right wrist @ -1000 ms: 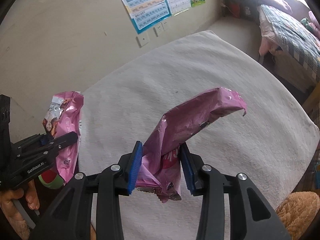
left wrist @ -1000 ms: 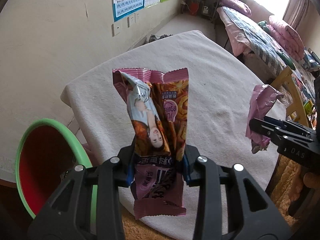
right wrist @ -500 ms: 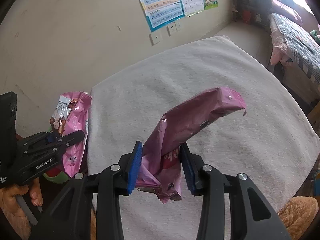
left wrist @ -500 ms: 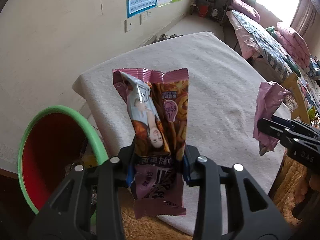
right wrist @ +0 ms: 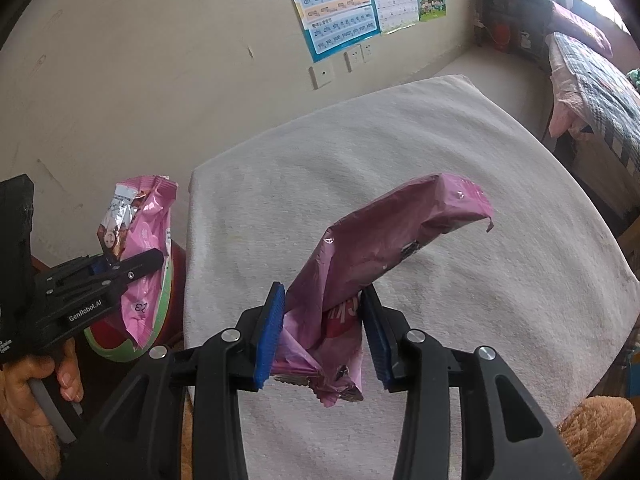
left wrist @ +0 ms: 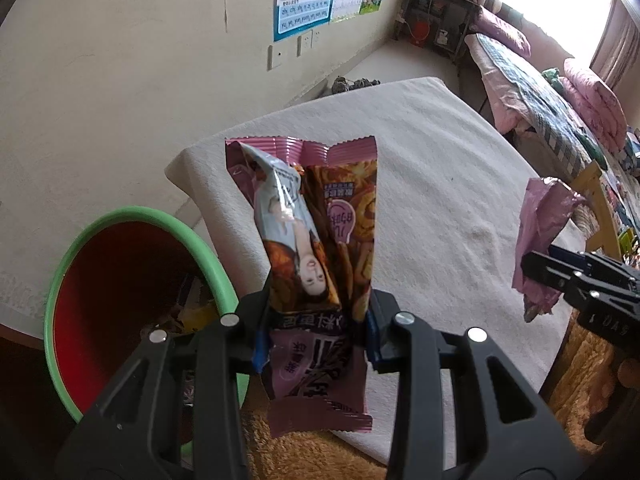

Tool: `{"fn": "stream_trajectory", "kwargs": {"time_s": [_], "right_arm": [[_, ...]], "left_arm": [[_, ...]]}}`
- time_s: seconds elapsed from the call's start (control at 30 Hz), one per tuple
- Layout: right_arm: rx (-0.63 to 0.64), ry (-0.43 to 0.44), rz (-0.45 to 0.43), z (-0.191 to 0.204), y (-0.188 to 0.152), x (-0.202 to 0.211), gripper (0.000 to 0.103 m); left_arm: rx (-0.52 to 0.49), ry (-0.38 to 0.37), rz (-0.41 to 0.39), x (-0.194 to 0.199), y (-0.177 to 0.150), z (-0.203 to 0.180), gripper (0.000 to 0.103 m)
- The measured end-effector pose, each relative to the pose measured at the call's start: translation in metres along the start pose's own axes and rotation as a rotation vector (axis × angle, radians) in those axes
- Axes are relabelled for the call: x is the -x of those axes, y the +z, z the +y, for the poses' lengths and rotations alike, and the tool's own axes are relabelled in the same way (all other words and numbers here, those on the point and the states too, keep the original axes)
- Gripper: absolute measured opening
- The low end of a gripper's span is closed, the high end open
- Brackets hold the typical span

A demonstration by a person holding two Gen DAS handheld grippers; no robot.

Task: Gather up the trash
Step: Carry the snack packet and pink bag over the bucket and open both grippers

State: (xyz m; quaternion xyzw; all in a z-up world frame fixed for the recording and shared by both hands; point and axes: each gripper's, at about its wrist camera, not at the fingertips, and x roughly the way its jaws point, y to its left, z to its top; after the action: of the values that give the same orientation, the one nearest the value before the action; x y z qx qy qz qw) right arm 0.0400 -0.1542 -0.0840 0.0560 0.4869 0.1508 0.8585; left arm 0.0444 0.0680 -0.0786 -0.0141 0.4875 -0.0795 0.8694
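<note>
The red bin [left wrist: 120,288] looms nearer; snack wrapper [left wrist: 316,248] seemingly over its edge.

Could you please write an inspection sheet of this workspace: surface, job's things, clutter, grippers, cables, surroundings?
Surface: white cloth over the table, nothing lying on it.
Job's things: printed snack wrapper and plain pink wrapper, both held up in the air; red bin with green rim beside the table, some scraps inside.
Clutter: nothing seen.
Grippers: left gripper shut on the printed snack wrapper; right gripper shut on the plain pink wrapper.
Cables: nothing seen.
Surroundings: wall posters, wall sockets, bed, brown plush blanket.
</note>
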Motion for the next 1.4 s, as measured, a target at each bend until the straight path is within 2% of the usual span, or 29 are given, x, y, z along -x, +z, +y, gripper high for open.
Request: {"fn": "stream_trajectory", "kwargs": {"time_s": [0.27,0.8,1.4], "right_arm": [[0.032,0.012,0.004,0.014,-0.001,-0.001,0.039],[0.1,0.043,0.025,0.049,0.005,-0.013,0.039],[0.233,0.088,0.038,0.111,0.015,-0.027,0.04]], "left_arm": [[0.021,0.03,-0.031,0.01,0.0,0.011,0.035],[0.074,0.054,-0.027,0.01,-0.005,0.04,0.035],[0.163,0.09,-0.012,0.012,-0.026,0.081,0.035]]}}
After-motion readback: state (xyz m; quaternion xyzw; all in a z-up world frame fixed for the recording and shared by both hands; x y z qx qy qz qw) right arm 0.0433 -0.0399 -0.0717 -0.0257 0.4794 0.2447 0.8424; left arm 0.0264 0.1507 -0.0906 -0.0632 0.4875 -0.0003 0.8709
